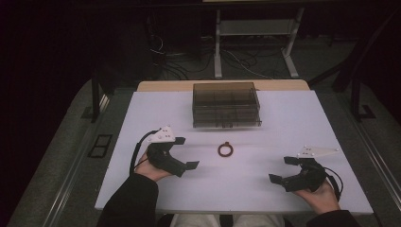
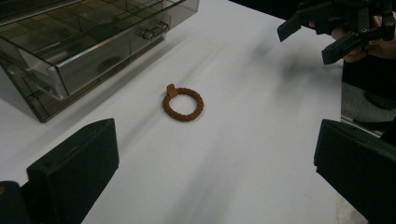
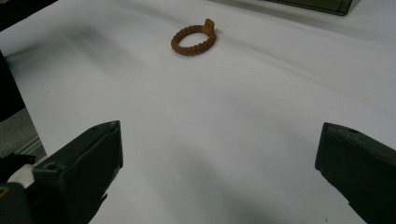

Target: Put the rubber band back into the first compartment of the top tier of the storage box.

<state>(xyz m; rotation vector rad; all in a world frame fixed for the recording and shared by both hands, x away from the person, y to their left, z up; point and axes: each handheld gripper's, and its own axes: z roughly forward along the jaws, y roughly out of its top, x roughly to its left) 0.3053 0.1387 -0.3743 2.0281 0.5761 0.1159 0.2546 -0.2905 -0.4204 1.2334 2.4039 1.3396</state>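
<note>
A brown braided ring (image 1: 225, 150) with a small tab lies flat on the white table (image 1: 265, 189), in front of a smoky clear drawer box (image 1: 226, 105). My left gripper (image 1: 186, 152) is held to the left of the ring, open and empty. My right gripper (image 1: 282, 170) sits near the front right, also open and empty. In the left gripper view the ring (image 2: 183, 103) lies ahead between the wide-apart jaws of the left gripper (image 2: 215, 172), with the box (image 2: 70, 51) at upper left. In the right gripper view the ring (image 3: 193, 38) lies far ahead of the right gripper (image 3: 219, 172).
The drawer box stands at the back centre with its drawers closed. In the left gripper view the right gripper (image 2: 322, 39) shows at the upper right by the table edge. Bare white tabletop surrounds the ring. Beyond the table lies a dark floor with cables and a desk frame (image 1: 255, 42).
</note>
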